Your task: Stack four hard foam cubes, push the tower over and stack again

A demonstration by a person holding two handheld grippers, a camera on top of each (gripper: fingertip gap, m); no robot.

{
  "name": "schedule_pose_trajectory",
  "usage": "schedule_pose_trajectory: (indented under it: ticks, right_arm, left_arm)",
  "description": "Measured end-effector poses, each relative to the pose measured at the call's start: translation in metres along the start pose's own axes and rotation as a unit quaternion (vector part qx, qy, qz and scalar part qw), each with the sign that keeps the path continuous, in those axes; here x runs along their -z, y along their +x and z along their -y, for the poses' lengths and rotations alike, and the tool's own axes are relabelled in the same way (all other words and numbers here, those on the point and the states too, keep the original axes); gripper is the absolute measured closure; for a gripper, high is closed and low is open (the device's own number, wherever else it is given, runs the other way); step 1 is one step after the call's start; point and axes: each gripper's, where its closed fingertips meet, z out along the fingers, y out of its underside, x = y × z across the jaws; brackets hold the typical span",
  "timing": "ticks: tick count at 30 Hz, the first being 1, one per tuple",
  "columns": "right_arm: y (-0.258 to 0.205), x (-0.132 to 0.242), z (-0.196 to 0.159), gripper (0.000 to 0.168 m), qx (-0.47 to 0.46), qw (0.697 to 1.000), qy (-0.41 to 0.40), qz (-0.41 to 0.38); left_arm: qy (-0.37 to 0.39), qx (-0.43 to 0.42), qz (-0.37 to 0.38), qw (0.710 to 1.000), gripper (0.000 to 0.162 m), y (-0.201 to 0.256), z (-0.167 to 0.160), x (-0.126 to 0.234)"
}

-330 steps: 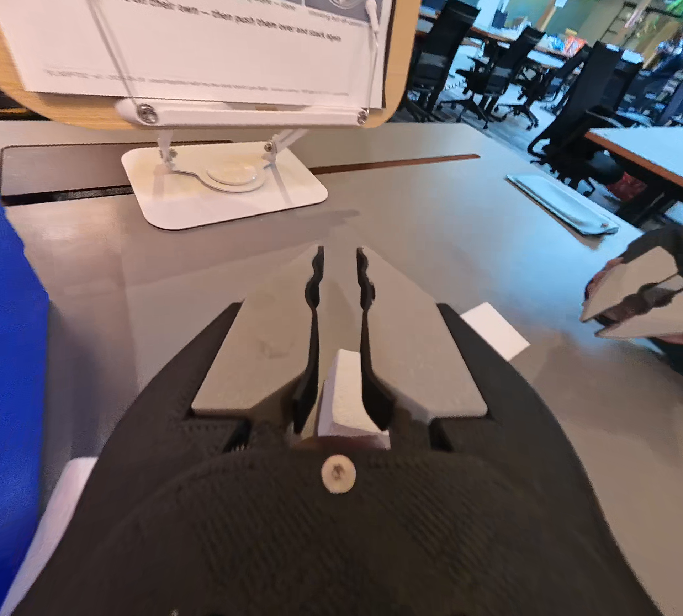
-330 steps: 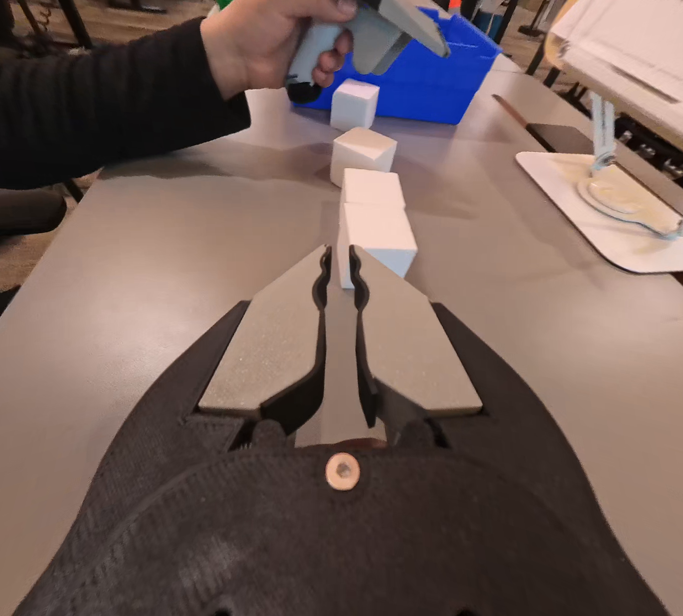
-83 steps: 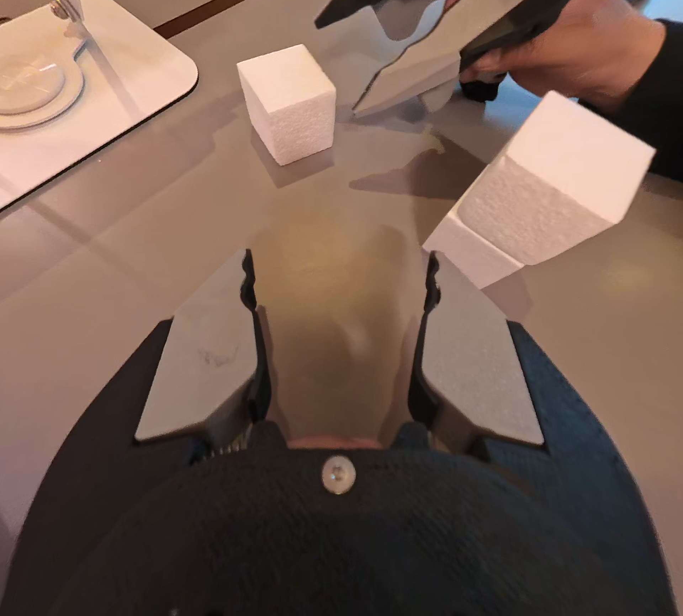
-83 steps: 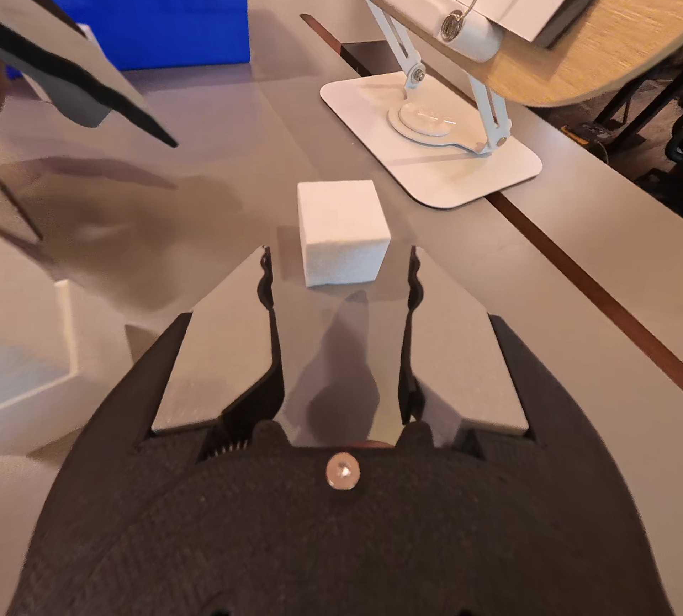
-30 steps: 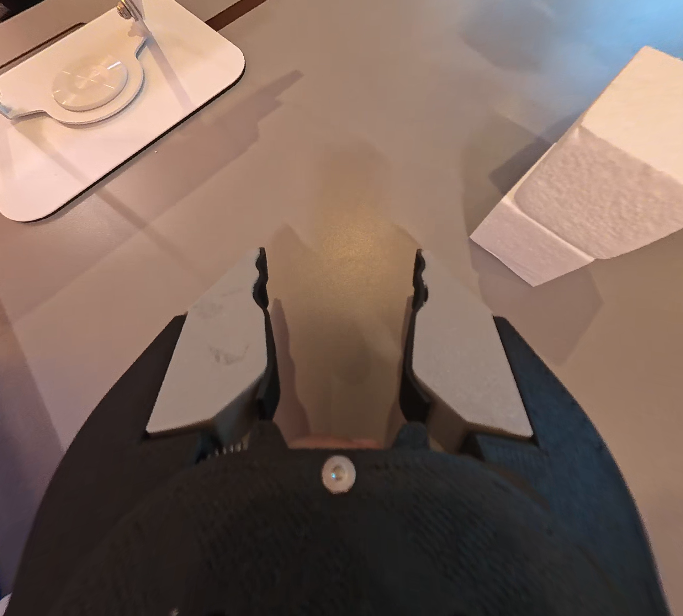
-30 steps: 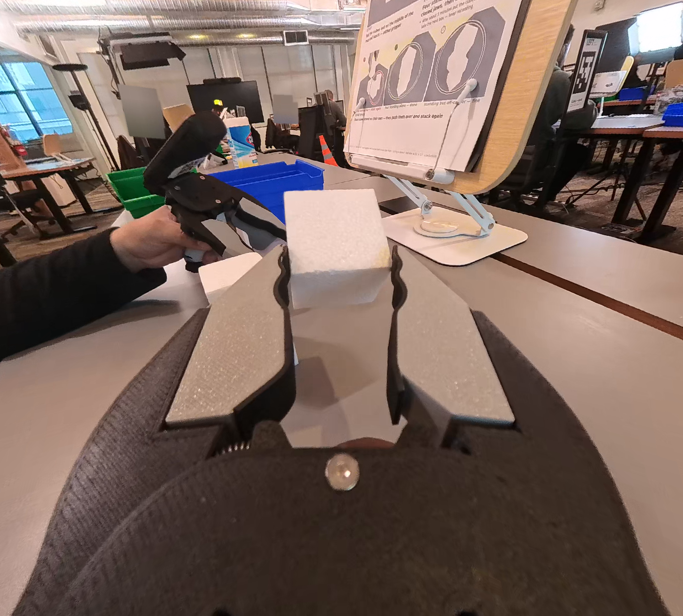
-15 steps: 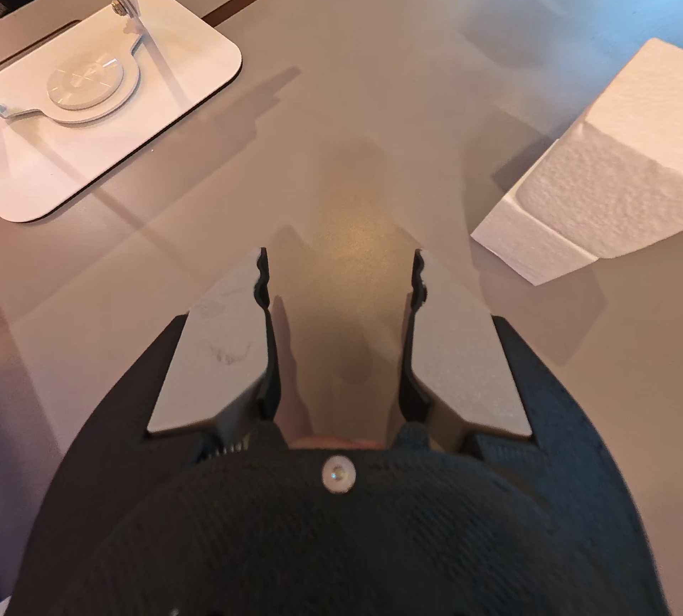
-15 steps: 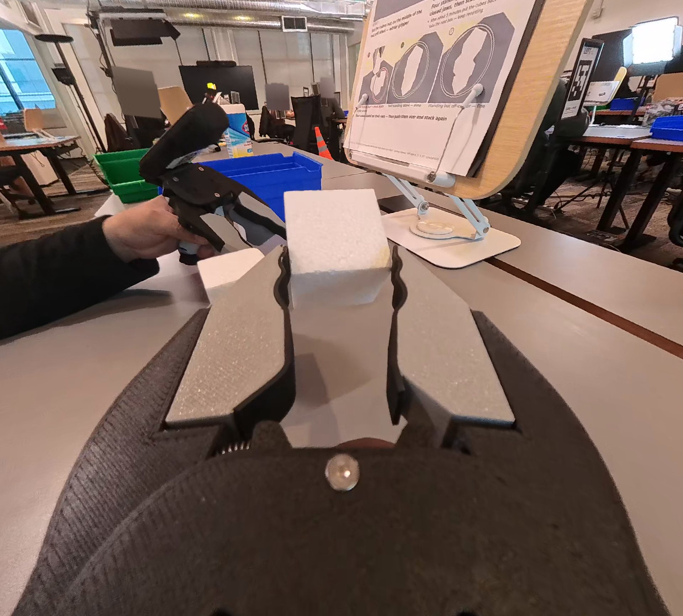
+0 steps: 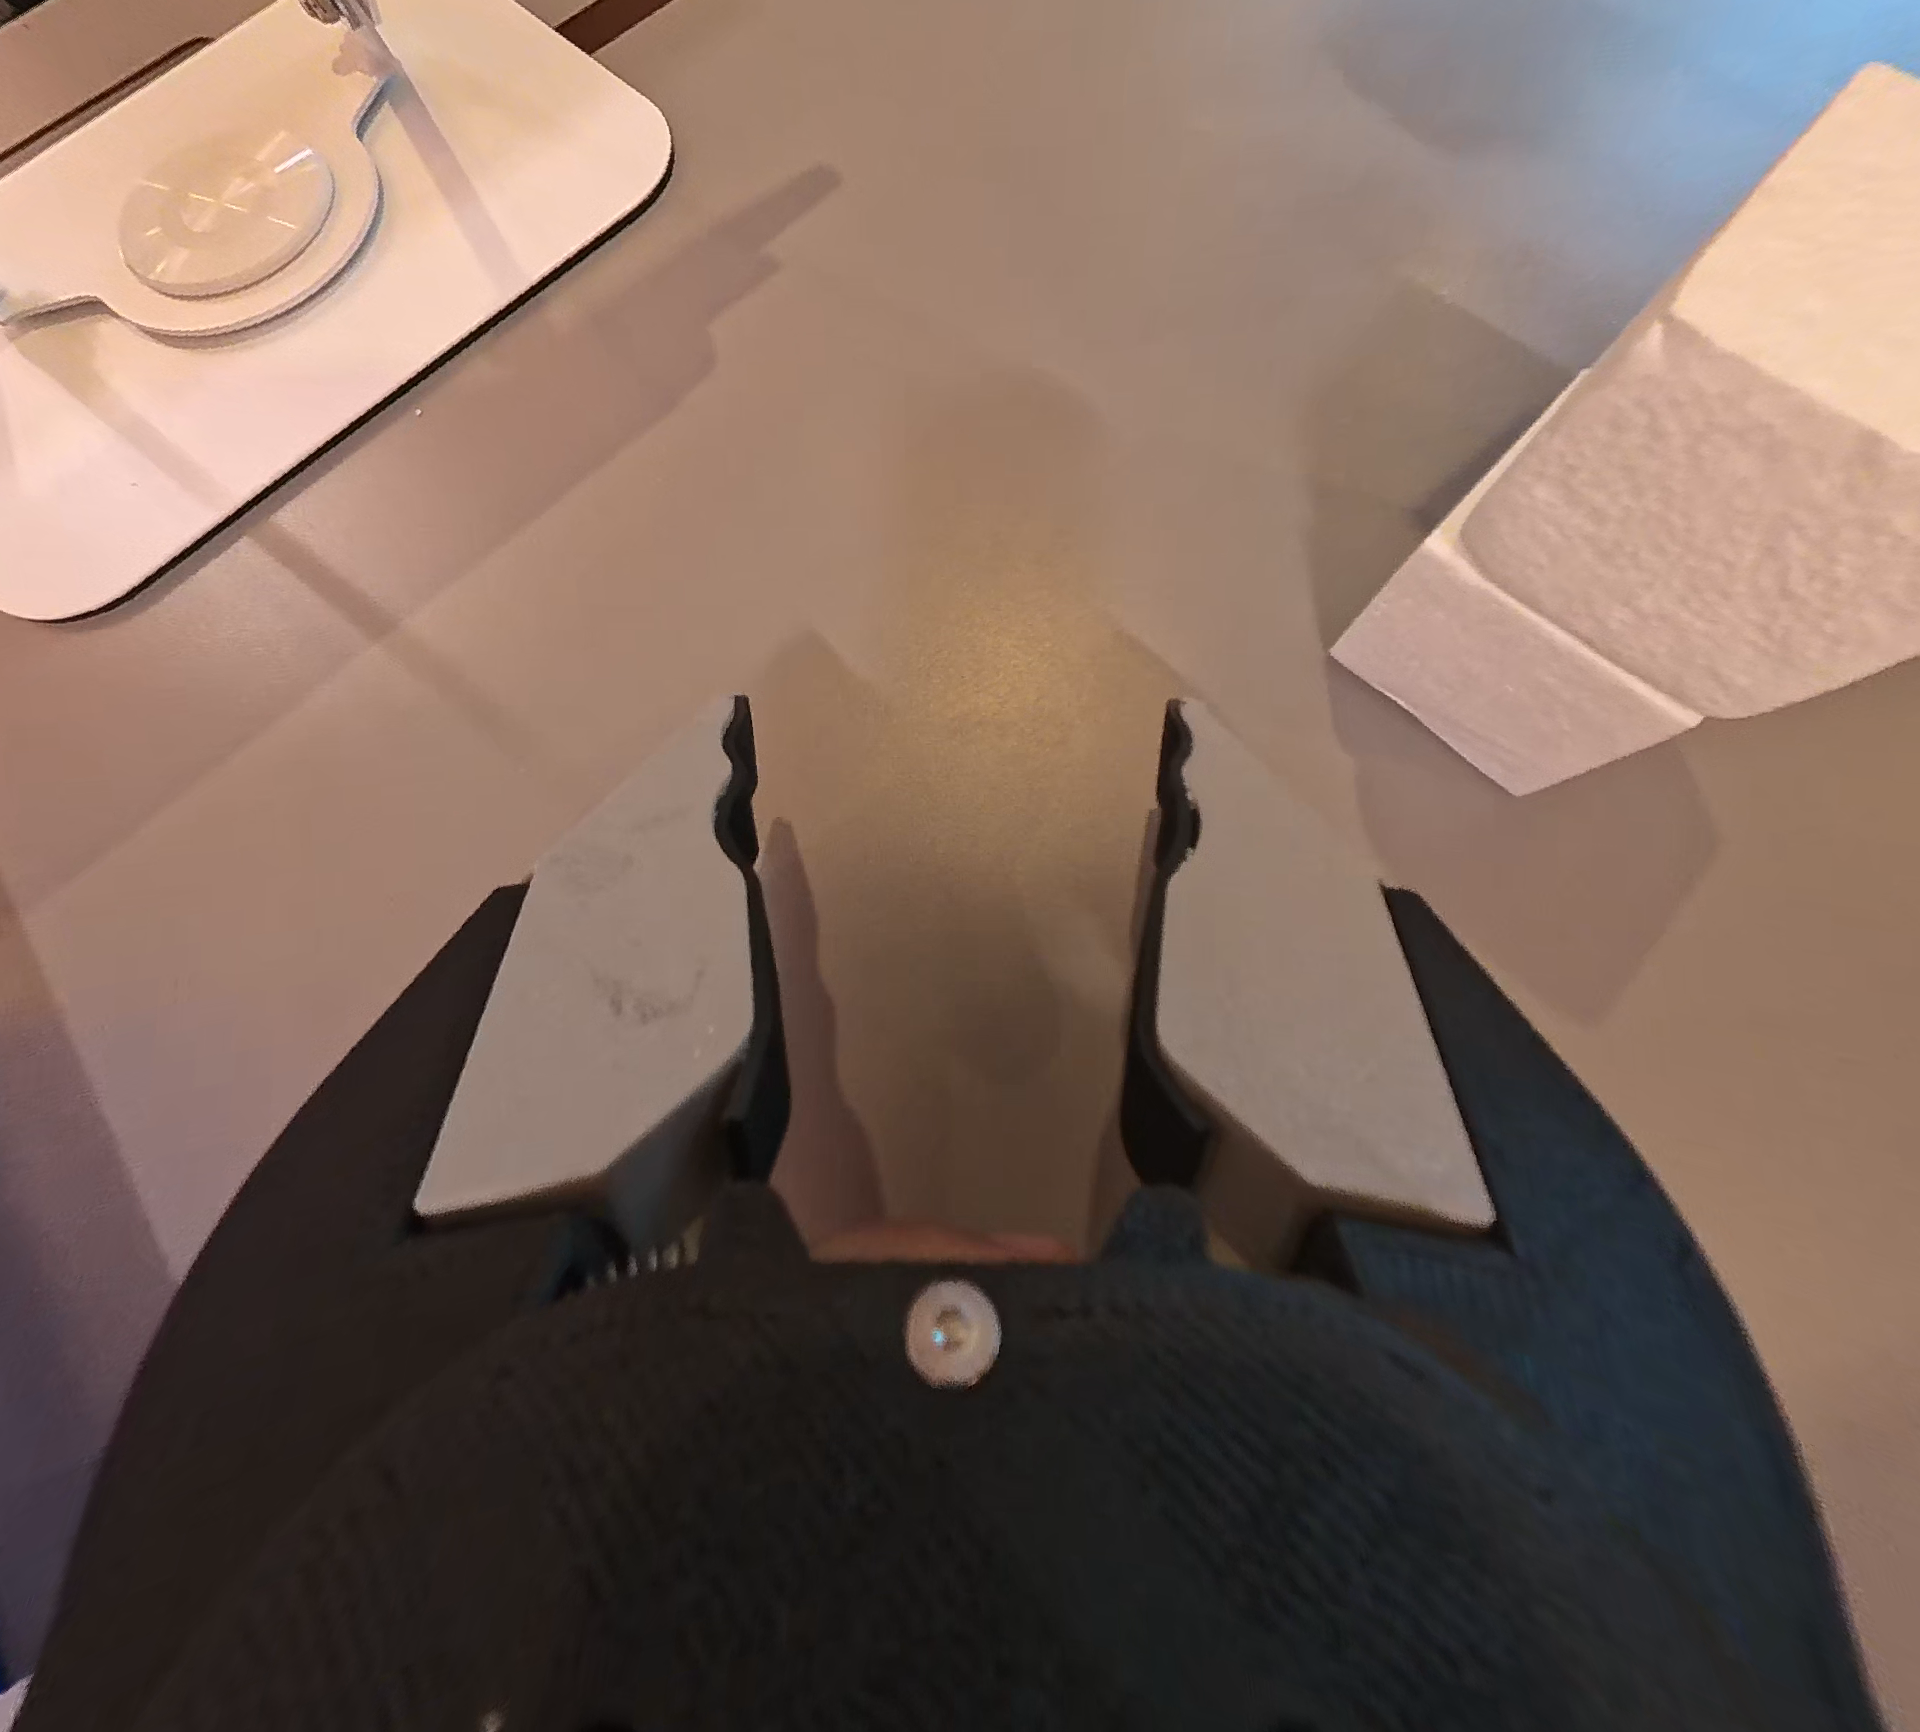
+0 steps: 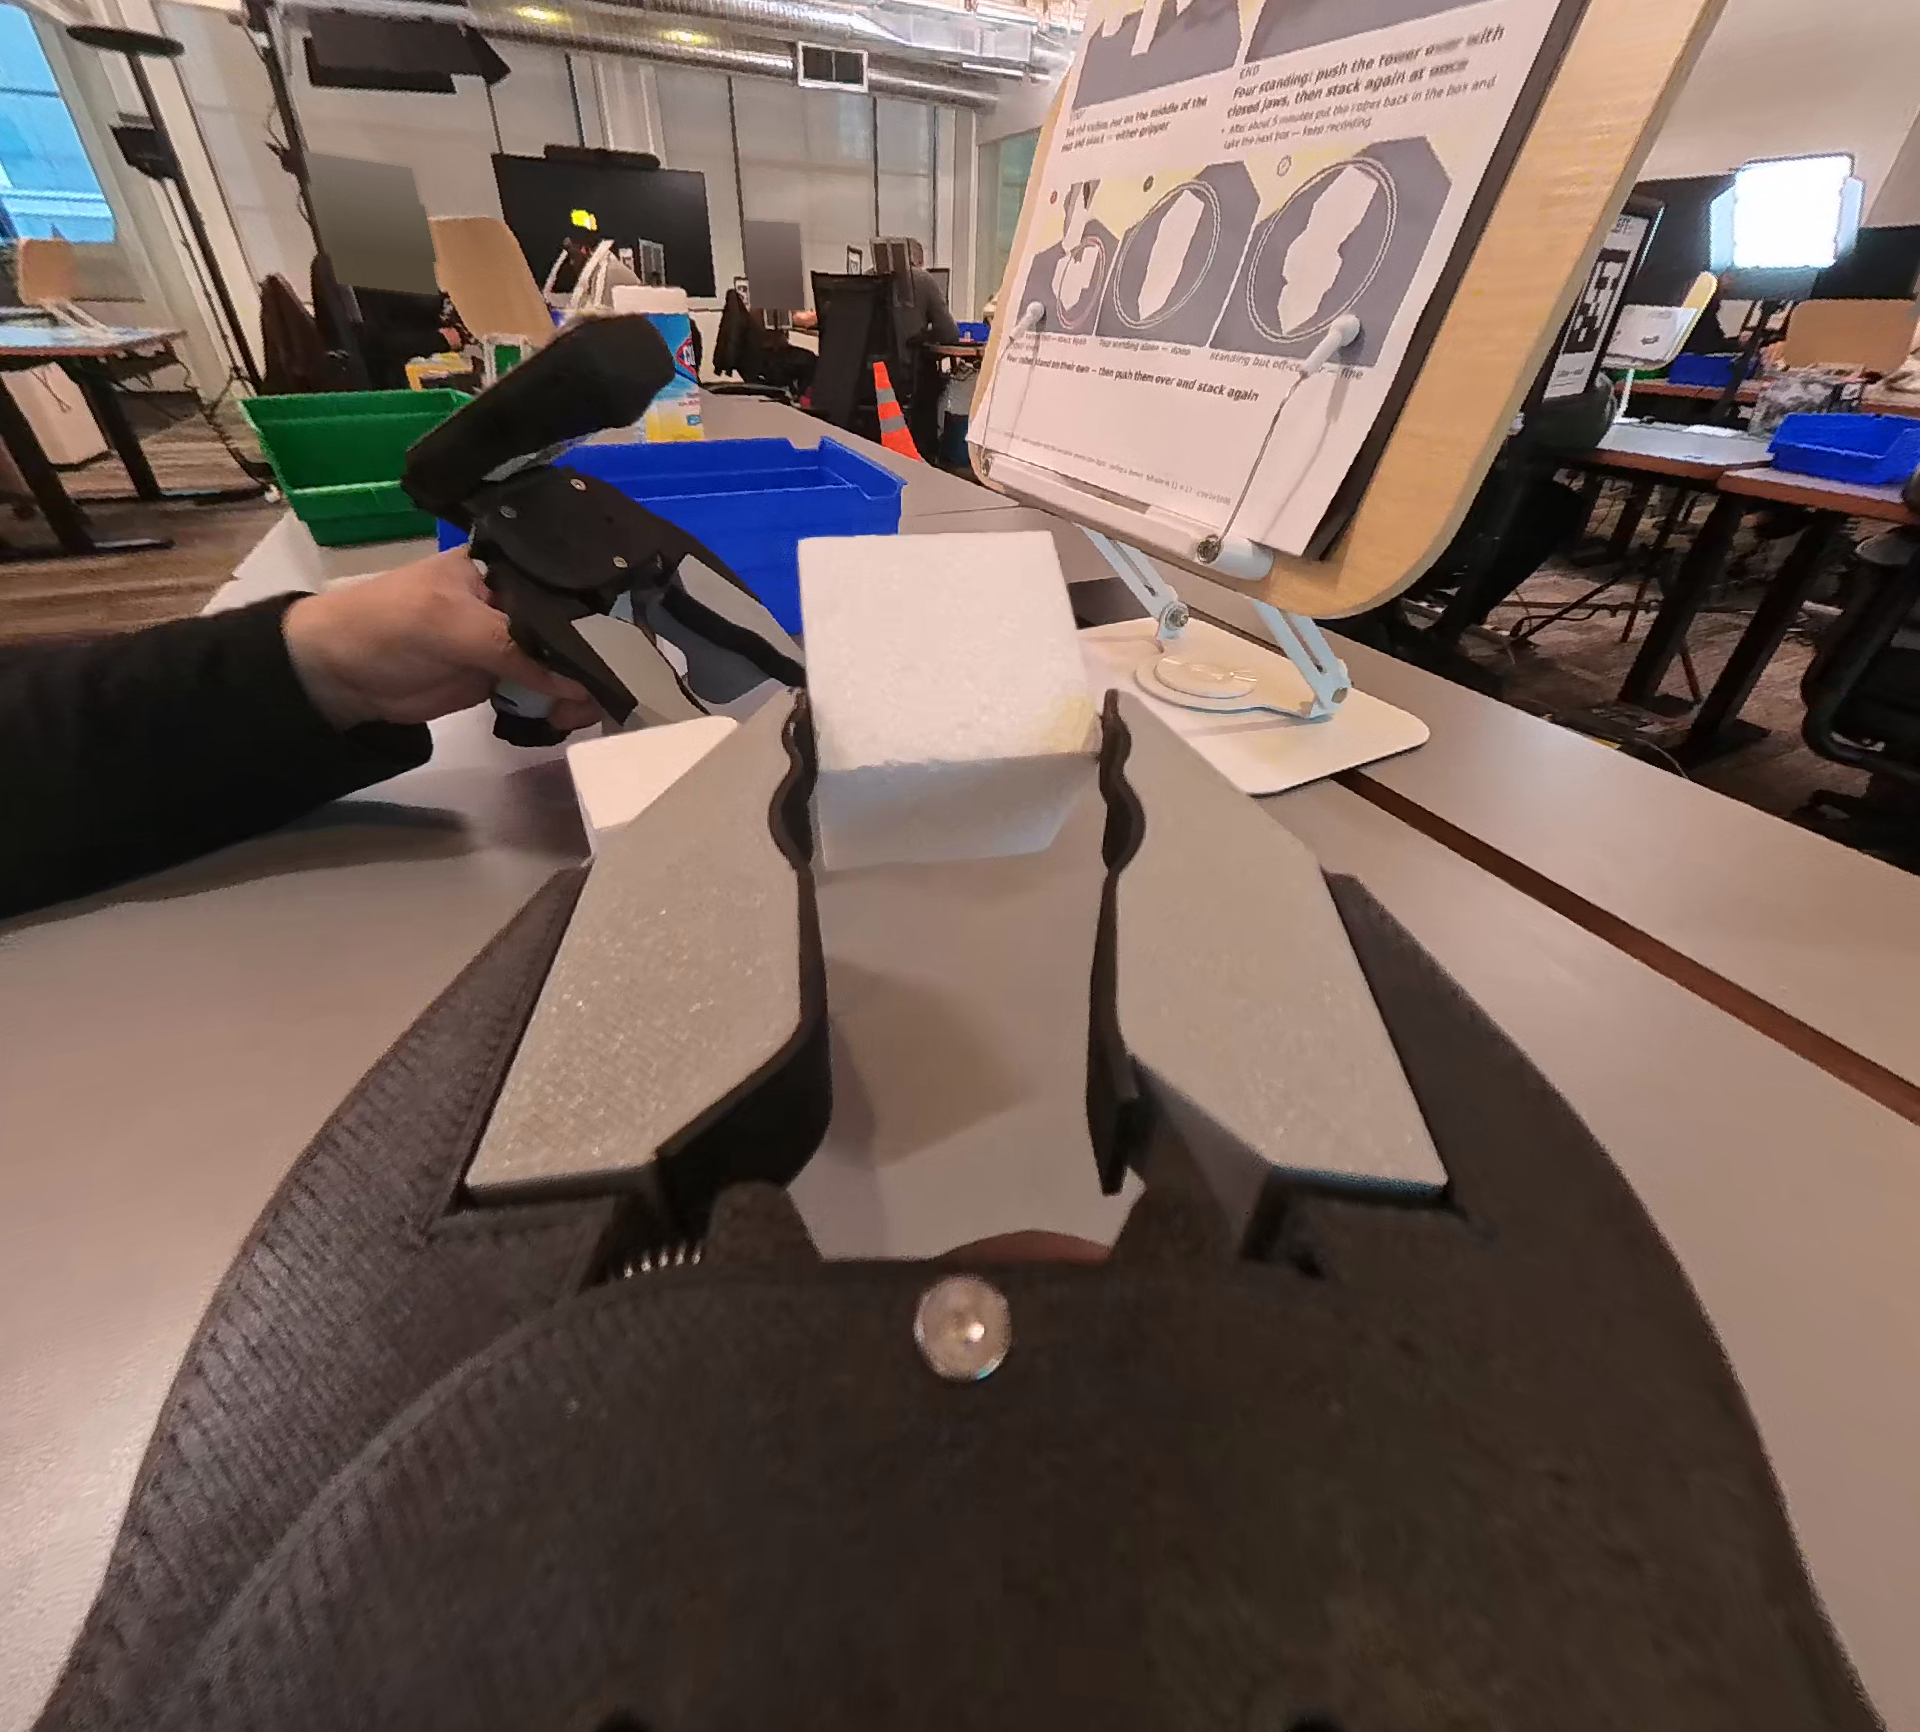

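My right gripper [image 10: 951, 726] is shut on a white foam cube [image 10: 940, 643] and holds it above the grey table [image 10: 260, 1007]. Another white cube [image 10: 644, 763] shows just behind its left finger. In the left wrist view, two white cubes stand stacked at the right edge, the upper cube [image 9: 1714, 456] slightly offset on the lower cube [image 9: 1475, 706]. My left gripper [image 9: 956, 726] is open and empty over bare table, left of that stack. It also shows in the right wrist view [image 10: 717, 664], held by a hand [image 10: 405, 643].
A document stand with a white base [image 9: 312, 228] and a wooden board [image 10: 1507, 280] stands on the far side. A blue bin [image 10: 748, 477] and a green bin [image 10: 343, 456] sit beyond the left gripper. A dark seam [image 10: 1662, 955] runs along the table.
The right gripper has kept the cube and shifted slightly. The left gripper has stayed open and almost still, with the stack drifting a little to the right in its view.
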Motion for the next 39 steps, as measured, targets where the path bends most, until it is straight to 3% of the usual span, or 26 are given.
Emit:
schedule_pose_trajectory:
  ticks: [19, 32, 39]
  right_arm:
    - [-0.008, -0.002, 0.004, 0.115, 0.000, 1.000, 0.004, 0.014]
    - [-0.059, -0.011, 0.015, 0.115, 0.007, 0.991, -0.024, 0.131]
    - [-0.058, -0.030, 0.020, 0.115, 0.015, 0.984, -0.086, 0.156]
  left_arm:
    - [0.008, -0.007, -0.003, 1.000, 0.085, 0.002, 0.004, 0.002]
    - [0.007, -0.005, -0.003, 1.000, 0.086, 0.001, 0.003, 0.002]
    - [0.004, -0.009, 0.000, 1.000, 0.086, 0.001, 0.003, 0.002]
